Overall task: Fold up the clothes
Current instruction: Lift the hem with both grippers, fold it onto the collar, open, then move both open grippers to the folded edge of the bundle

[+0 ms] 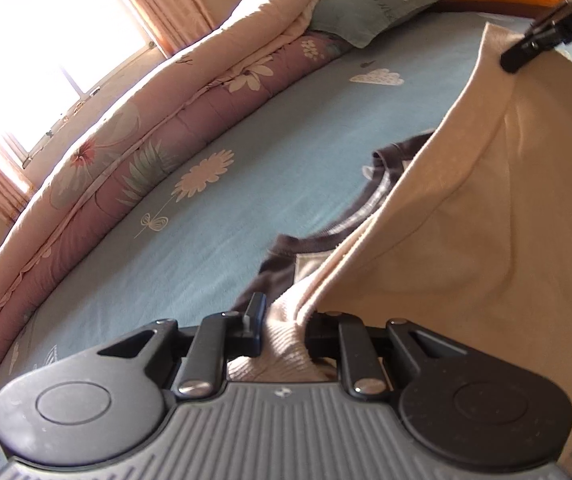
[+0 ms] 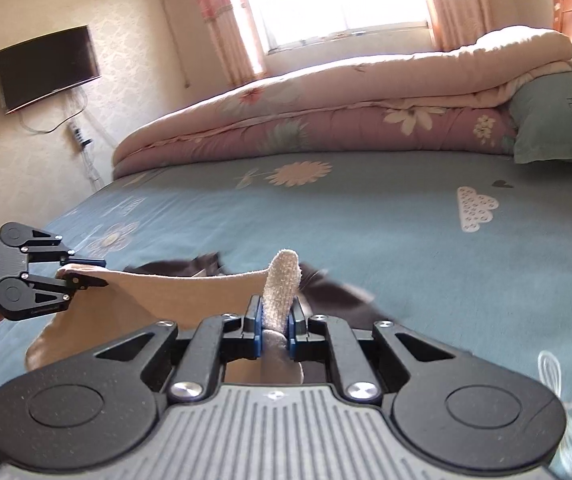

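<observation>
Pinching a beige garment by its ribbed hem, the left hand-held gripper and right hand-held gripper are lifting it above the bed — folding not yet begun, dark garment waiting.

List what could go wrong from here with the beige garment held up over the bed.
1. The right gripper pinches only a narrow ribbed edge of the beige garment; it may slip out.
2. The left gripper also grips just an edge, so the cloth sagging between them could fold unevenly.
3. The dark garment lies partly beneath on the blue sheet and might get dragged along.
</observation>
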Demonstrator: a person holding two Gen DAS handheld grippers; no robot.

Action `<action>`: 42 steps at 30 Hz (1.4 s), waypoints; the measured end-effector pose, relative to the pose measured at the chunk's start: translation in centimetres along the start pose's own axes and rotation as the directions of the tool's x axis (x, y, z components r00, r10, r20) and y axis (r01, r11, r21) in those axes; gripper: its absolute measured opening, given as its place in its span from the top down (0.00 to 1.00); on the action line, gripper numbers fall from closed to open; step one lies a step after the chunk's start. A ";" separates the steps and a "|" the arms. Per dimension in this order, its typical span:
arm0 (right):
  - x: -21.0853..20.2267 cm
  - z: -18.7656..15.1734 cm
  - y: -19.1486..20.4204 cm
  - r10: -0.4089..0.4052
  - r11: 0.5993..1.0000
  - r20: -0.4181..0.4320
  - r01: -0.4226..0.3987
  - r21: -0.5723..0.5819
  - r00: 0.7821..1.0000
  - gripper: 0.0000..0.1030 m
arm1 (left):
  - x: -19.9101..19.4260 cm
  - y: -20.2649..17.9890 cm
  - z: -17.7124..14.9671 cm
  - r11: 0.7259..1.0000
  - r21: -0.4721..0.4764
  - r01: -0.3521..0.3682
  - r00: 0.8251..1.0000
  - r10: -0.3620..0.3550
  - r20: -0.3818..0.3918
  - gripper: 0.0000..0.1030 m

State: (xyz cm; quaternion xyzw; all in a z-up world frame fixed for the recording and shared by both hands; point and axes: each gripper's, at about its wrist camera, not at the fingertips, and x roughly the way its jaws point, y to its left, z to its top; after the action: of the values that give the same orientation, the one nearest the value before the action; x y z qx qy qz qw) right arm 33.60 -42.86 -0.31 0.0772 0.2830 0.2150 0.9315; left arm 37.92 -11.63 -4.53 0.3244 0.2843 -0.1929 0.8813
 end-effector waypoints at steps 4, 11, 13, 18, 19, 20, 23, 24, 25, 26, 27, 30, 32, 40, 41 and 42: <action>2.7 0.6 -2.0 -0.042 0.999 -0.002 0.042 0.034 0.999 0.87 | 3.2 0.6 0.5 0.999 -0.027 0.024 1.000 -0.024 -0.019 0.83; 7.4 -1.1 -4.5 -0.125 0.987 -0.094 0.134 0.092 0.988 0.77 | 6.5 1.7 -1.2 0.982 -0.170 0.077 0.995 -0.086 -0.048 0.51; 7.4 -1.6 -4.5 -0.157 0.981 -0.104 0.167 0.098 0.982 0.72 | 5.8 3.4 -1.6 0.951 -0.274 0.143 0.988 -0.152 -0.015 0.44; 4.9 -1.6 -4.6 -0.175 0.975 -0.062 0.181 0.125 0.983 0.57 | 3.5 9.5 -2.4 0.768 -0.570 0.291 0.956 -0.258 0.139 0.28; 4.3 -1.6 -4.6 -0.168 0.976 -0.055 0.174 0.134 0.984 0.57 | 3.0 10.7 -2.5 0.734 -0.614 0.291 0.956 -0.248 0.157 0.26; 3.7 -1.5 -4.5 -0.162 0.976 -0.049 0.167 0.140 0.986 0.56 | 2.6 11.6 -2.7 0.712 -0.642 0.286 0.957 -0.239 0.163 0.26; 1.7 -1.7 -3.7 -0.143 0.977 -0.054 0.149 0.150 0.988 0.56 | 1.3 12.6 -3.5 0.696 -0.661 0.280 0.958 -0.244 0.149 0.26; 1.0 -1.9 -3.3 -0.134 0.979 -0.062 0.142 0.149 0.989 0.56 | 0.8 12.3 -4.0 0.706 -0.651 0.280 0.958 -0.251 0.140 0.26; 0.2 -2.2 -2.7 -0.124 0.981 -0.072 0.133 0.139 0.990 0.55 | 0.3 12.0 -4.6 0.720 -0.637 0.275 0.959 -0.255 0.126 0.26; -0.4 -2.7 -2.1 -0.117 0.984 -0.084 0.127 0.125 0.990 0.54 | -0.1 11.4 -5.2 0.744 -0.613 0.264 0.962 -0.253 0.107 0.26; -1.0 -3.1 -1.5 -0.118 0.986 -0.100 0.128 0.109 0.988 0.51 | -0.4 10.7 -5.8 0.774 -0.581 0.252 0.964 -0.250 0.086 0.26; -2.5 -4.5 0.2 -0.117 0.990 -0.137 0.127 0.067 0.984 0.51 | 0.3 8.6 -6.4 0.847 -0.480 0.226 0.966 -0.260 -0.004 0.26; -3.2 -5.2 0.9 -0.117 0.990 -0.147 0.127 0.057 0.982 0.51 | 1.3 7.3 -6.0 0.880 -0.423 0.216 0.968 -0.250 -0.027 0.26; -3.7 -6.8 0.9 -0.121 0.987 -0.167 0.137 0.087 0.978 0.49 | 4.5 9.2 -4.5 0.861 -0.507 -0.044 0.997 0.005 -0.079 0.28; -3.7 -7.0 0.8 -0.121 0.986 -0.172 0.138 0.089 0.978 0.49 | 4.4 9.8 -4.7 0.843 -0.536 -0.044 0.997 0.001 -0.080 0.28; -3.6 -7.2 0.7 -0.120 0.986 -0.177 0.138 0.091 0.977 0.49 | 4.1 10.0 -5.1 0.836 -0.549 -0.008 0.997 -0.035 -0.068 0.28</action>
State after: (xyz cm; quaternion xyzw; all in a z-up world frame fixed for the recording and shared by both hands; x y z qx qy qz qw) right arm 26.57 -43.66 -4.29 0.0876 0.3767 0.1452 0.9107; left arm 44.35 -1.65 -5.64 0.0635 0.3627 -0.0974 0.9246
